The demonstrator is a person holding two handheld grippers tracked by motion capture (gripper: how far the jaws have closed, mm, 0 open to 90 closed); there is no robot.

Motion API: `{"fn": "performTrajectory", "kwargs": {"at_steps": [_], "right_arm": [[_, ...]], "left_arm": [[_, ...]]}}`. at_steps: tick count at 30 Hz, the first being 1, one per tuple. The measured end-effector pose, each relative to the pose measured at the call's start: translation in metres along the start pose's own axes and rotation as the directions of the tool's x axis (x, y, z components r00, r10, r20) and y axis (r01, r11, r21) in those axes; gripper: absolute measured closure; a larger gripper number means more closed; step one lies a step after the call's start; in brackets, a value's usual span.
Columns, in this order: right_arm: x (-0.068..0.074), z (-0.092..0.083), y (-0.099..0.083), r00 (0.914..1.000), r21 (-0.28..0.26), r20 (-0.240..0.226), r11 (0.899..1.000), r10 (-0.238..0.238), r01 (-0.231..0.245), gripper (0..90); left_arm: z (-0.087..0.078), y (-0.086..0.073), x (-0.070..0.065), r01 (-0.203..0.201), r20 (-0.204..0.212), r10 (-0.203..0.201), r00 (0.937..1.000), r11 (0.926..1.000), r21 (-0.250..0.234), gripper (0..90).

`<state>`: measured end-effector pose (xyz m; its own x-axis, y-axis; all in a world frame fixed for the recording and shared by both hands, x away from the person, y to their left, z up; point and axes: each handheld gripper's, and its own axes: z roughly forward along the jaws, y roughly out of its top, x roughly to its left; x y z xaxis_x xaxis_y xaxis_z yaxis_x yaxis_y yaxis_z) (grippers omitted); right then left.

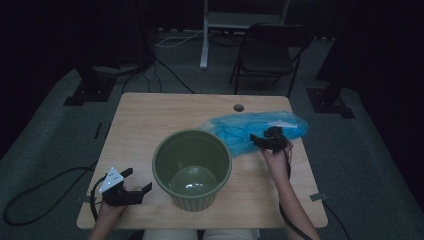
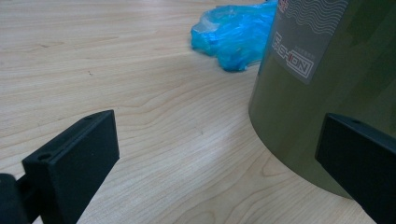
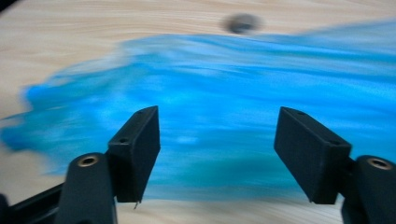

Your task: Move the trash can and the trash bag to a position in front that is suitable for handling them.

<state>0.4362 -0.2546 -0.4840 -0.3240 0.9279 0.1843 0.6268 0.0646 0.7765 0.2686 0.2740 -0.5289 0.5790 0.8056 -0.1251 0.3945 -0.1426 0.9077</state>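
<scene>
Using the green bin in the middle of the wooden table as the reference: the left gripper sits just left of it near the table's front edge, jaws spread wide with nothing between them. In the left gripper view one jaw is right up beside the bin's wall, though I can't tell if it's touching. Right of the bin and a bit behind it lies the crumpled blue plastic bag, one edge close to the rim. The right gripper is over that bag, jaws wide apart, gripping nothing.
</scene>
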Motion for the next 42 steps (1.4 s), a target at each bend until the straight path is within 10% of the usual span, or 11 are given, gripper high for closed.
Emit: {"fn": "performTrajectory", "kwargs": {"at_steps": [7, 17, 22, 36, 40, 42], "right_arm": [[-0.048, 0.023, -0.002, 0.9838, 0.079, 0.167, 0.994, 0.065, -0.079, 24.3], [-0.045, 0.05, -0.019, 0.9711, 0.149, 0.239, 0.988, -0.008, -0.029, 46.5], [-0.036, 0.048, -0.021, 0.973, 0.153, 0.225, 0.988, -0.051, 0.016, 89.8], [0.008, -0.031, -0.069, 0.9924, 0.056, 0.114, 0.998, -0.045, 0.039, 88.6], [0.023, -0.055, -0.093, 0.9992, 0.04, 0.037, 0.999, -0.013, 0.011, 77.9], [0.047, -0.074, -0.126, 0.9964, 0.076, -0.083, 0.997, 0.015, -0.008, 65.1]], "left_arm": [[0.0, -0.001, 0.002, 0.004, 0.0, -0.004, 1.0, 1.0, 0.001, 0.2], [-0.003, -0.001, 0.002, 0.007, 0.0, -0.007, 1.0, 0.9999, -0.01, 0.2], [-0.003, -0.001, 0.001, -0.003, -0.001, 0.003, 1.0, 1.0, -0.005, 0.2], [-0.001, 0.001, 0.0, -0.004, 0.003, 0.004, 1.0, 1.0, -0.008, 0.2], [-0.002, 0.001, -0.001, -0.007, 0.003, 0.007, 1.0, 1.0, -0.007, 0.2], [-0.002, 0.001, -0.001, -0.006, 0.0, 0.006, 1.0, 0.9999, -0.01, 0.2]]}}
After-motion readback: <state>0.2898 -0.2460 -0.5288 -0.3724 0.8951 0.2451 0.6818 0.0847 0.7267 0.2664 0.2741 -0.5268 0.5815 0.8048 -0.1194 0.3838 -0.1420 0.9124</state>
